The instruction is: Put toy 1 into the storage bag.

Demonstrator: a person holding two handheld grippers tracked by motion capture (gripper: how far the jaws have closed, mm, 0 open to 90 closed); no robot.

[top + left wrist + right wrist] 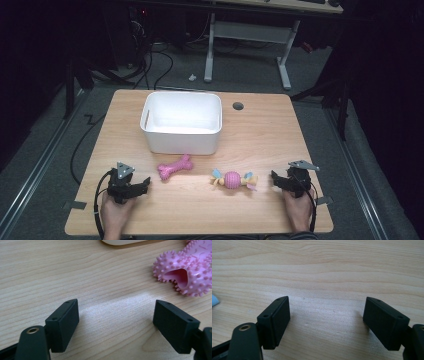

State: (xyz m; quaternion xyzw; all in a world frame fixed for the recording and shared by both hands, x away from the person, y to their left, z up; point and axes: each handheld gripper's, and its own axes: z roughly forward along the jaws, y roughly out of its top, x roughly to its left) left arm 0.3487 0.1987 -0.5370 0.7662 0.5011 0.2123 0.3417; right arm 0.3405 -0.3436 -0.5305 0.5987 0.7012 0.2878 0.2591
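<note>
A pink spiky bone toy (175, 167) lies on the wooden table (260, 135) just in front of a white bin (182, 121). To its right lies a pink ball toy with coloured rope ends (233, 179). My left gripper (144, 185) rests near the table's front left, open and empty, a little left of the bone. In the left gripper view the bone (183, 268) sits at the upper right beyond the wide-apart jaws (116, 315). My right gripper (275, 180) rests at the front right, open, with bare wood between its jaws (325, 315).
A round cable hole (238, 106) sits in the table right of the bin. A pale blue rope end (214, 300) of the ball toy shows at the left edge of the right gripper view. Desk legs and cables stand on the floor beyond the table.
</note>
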